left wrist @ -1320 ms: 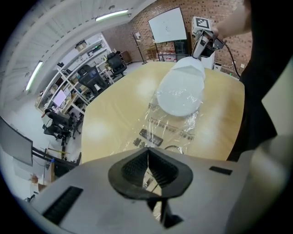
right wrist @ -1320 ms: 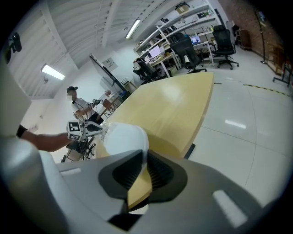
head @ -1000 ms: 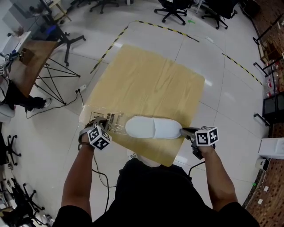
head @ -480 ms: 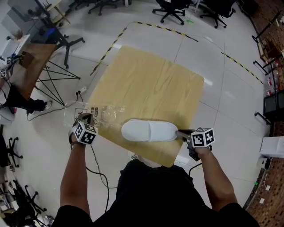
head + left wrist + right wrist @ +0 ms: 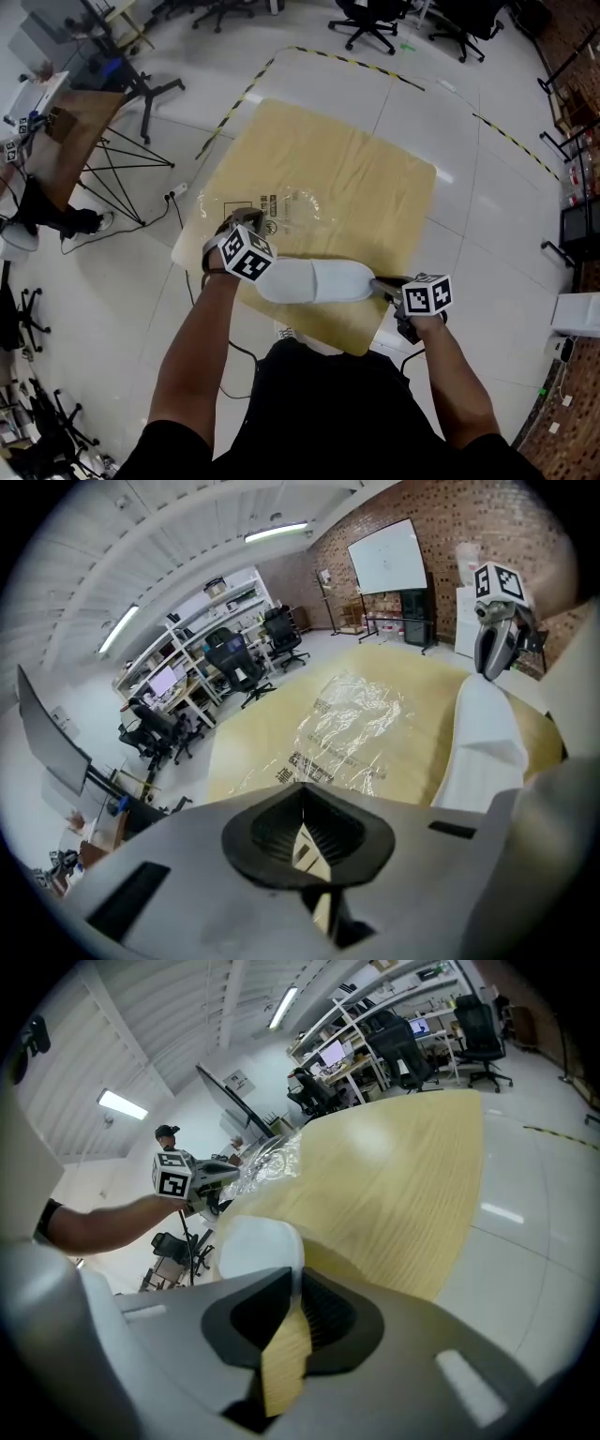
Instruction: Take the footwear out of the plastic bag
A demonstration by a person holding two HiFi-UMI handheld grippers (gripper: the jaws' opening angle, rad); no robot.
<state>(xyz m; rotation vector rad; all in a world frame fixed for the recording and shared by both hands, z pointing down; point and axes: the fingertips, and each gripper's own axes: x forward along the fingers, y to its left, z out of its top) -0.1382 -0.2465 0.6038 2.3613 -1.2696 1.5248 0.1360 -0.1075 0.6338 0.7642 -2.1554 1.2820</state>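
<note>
Right gripper (image 5: 292, 1274) clamps the slippers (image 5: 314, 280) at 3 o'clock; left gripper (image 5: 300, 789) pinches the plastic bag (image 5: 295, 208). I'd lift the bag clear toward 12.

The white slippers (image 5: 314, 280) lie flat just beside the crumpled clear plastic bag (image 5: 286, 211).

Glossy, crinkled clear plastic bag (image 5: 286, 208) with black print. Matt, smooth pale wood-grain surface (image 5: 356, 159). Soft, matt white cloth slippers (image 5: 314, 279). Smooth, shiny white tiled floor (image 5: 487, 216), mirroring ceiling lights.
</note>
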